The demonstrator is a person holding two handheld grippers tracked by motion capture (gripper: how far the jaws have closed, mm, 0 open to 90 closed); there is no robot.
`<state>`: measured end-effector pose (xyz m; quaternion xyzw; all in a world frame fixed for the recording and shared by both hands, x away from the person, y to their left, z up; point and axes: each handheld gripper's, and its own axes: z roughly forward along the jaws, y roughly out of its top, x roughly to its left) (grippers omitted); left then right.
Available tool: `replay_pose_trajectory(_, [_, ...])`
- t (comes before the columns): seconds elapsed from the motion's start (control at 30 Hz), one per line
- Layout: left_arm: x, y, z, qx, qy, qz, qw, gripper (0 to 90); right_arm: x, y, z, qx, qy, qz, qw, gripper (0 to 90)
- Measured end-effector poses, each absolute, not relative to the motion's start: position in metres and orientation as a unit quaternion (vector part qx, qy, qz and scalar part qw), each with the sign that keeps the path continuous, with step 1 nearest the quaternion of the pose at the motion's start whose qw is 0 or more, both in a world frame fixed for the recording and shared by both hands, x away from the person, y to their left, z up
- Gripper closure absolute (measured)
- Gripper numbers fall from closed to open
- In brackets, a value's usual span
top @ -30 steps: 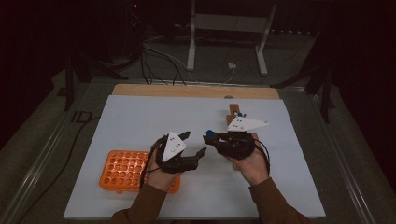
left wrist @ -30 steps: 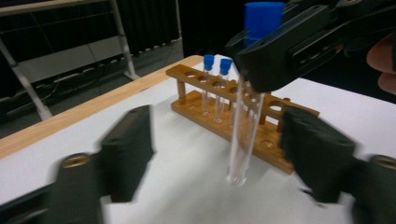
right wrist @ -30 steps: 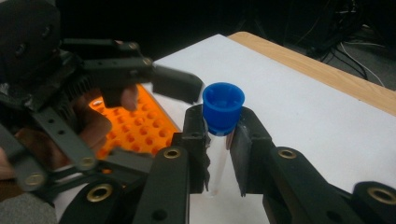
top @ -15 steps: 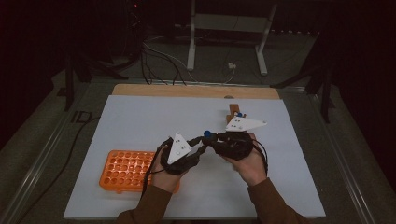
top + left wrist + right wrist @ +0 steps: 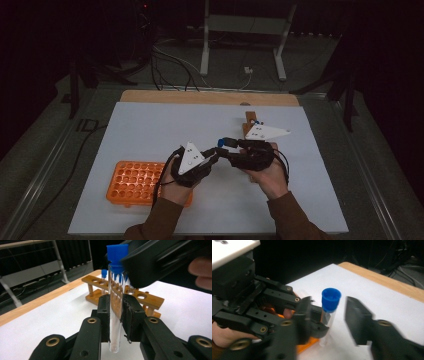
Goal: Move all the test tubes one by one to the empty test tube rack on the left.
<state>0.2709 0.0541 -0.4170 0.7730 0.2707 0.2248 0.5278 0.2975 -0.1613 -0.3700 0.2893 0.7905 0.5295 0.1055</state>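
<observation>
a: left claw (image 5: 116, 312) is clenched on the clear test tube (image 5: 115, 322), pads pressing its glass from both sides, tube upright with its blue cap (image 5: 117, 255) on top.

b: and the right claw (image 5: 334, 315)? its jaws have just been opening, and they stand apart on either side of the tube, pads off the glass, one jaw blurred.

a: so released there. in the high view both claws meet above the middle of the white worktop (image 5: 150, 125), left claw (image 5: 212, 155) and right claw (image 5: 227, 146) tip to tip, the blue cap (image 5: 221, 142) between them.

b: behind the tube, the wooden rack (image 5: 140, 296) stands on the worktop with another blue-capped tube (image 5: 104, 273) in it.

a: and the orange rack (image 5: 132, 182) lies near the left hand (image 5: 172, 182), at the worktop's near left.

b: the right hand (image 5: 272, 175) is under its claw, well apart from the orange rack.
</observation>
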Motion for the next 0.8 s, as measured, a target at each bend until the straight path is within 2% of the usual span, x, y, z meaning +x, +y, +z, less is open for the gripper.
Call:
replay_pose_trajectory(0.23, [0.275, 0.068, -0.417, 0.761, 0.297, 0.211, 0.536, 77.6, 0.296, -0.174, -0.368, 0.309, 0.782, 0.526, 0.131, 23.8])
replay_pose_trajectory(0.33, [0.276, 0.073, -0.417, 0.761, 0.301, 0.211, 0.535, 77.7, 0.296, -0.18, -0.37, 0.32, 0.776, 0.526, 0.135, 16.4])
replay_pose_trajectory(0.53, [0.277, 0.08, -0.418, 0.757, 0.308, 0.209, 0.537, 77.6, 0.297, -0.192, -0.377, 0.328, 0.77, 0.528, 0.143, 7.5])
replay_pose_trajectory(0.57, [0.277, 0.083, -0.418, 0.755, 0.313, 0.208, 0.538, 77.6, 0.296, -0.196, -0.38, 0.334, 0.767, 0.528, 0.144, 3.5])
replay_pose_trajectory(0.8, [0.276, 0.094, -0.424, 0.751, 0.328, 0.209, 0.534, 77.6, 0.293, -0.213, -0.385, 0.351, 0.756, 0.53, 0.155, 0.2])
